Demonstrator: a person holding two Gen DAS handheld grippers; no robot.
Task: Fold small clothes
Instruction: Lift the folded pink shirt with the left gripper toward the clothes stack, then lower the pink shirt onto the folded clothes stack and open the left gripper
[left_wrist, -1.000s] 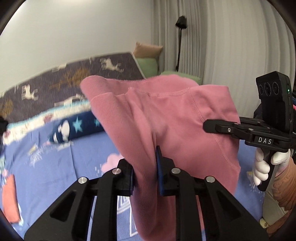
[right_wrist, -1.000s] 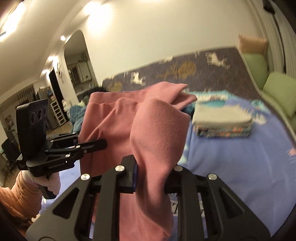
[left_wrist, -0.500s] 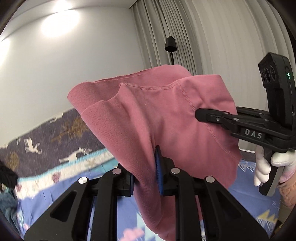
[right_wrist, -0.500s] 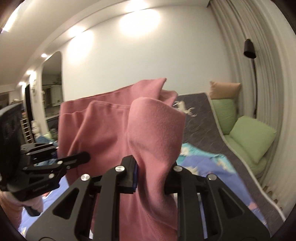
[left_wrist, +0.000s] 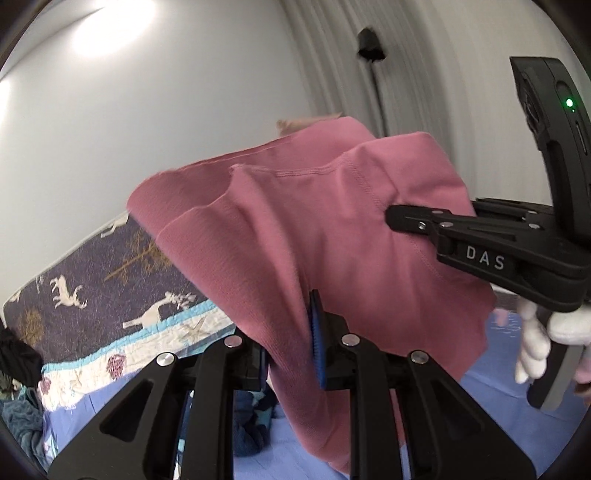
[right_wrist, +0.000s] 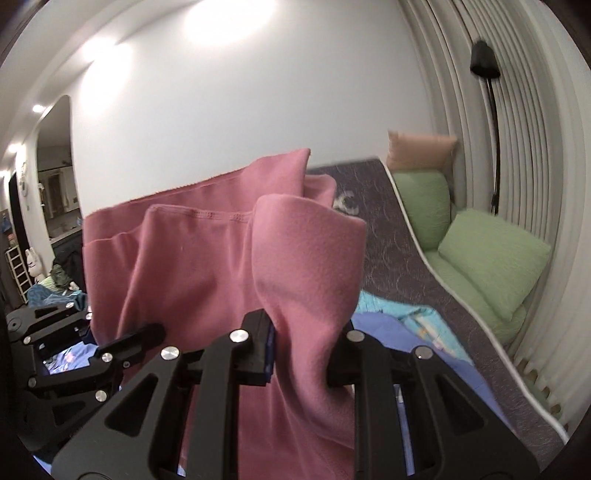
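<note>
Left gripper (left_wrist: 291, 347) and right gripper (right_wrist: 301, 349) clenched on pink garment (left_wrist: 314, 229), held above bed (right_wrist: 461, 295). Could slip free: bunched fabric, thin bite.

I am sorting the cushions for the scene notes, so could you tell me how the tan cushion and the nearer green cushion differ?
The tan cushion is peach-brown, while the nearer green cushion is light green. The tan one stands at the far end of the bed, against the curtain; the green one lies closer to the camera, tilted. Both are plain and rectangular.
</note>
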